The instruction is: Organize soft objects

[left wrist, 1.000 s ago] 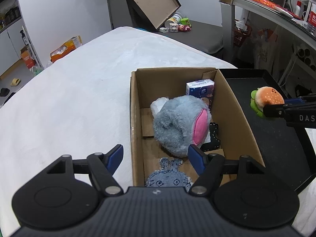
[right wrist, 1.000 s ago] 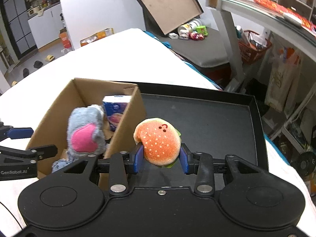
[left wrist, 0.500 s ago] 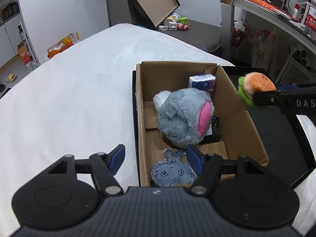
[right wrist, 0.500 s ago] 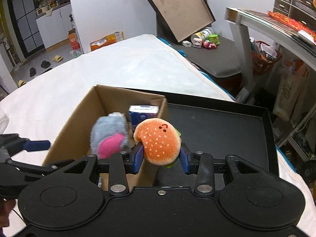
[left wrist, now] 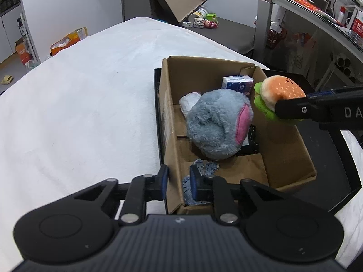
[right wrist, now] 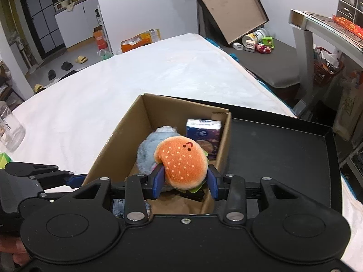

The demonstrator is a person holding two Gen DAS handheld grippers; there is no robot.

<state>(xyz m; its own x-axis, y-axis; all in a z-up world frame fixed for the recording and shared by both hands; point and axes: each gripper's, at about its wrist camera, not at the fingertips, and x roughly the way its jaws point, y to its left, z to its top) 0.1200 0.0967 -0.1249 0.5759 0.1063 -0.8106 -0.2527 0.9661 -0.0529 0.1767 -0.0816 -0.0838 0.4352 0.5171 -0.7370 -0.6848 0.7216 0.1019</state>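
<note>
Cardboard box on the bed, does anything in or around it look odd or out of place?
Mostly tidy. The cardboard box sits half on the black tray, overhanging its left edge. Among the plush toys, a tissue pack stands in the far corner, the only non-toy visible.

Hidden and cut-off parts around the cardboard box (left wrist: 285, 156)

In the left wrist view, the left claw (left wrist: 178, 181) covers most of the blue-grey plush (left wrist: 205, 166), and the black patterned item (left wrist: 251, 140) sits mostly behind the grey plush (left wrist: 217, 127). In the right wrist view, the burger plush (right wrist: 181, 162) hides most of that grey plush; the glass jar (right wrist: 10, 131) is cut by the left edge, its lettering unreadable.
</note>
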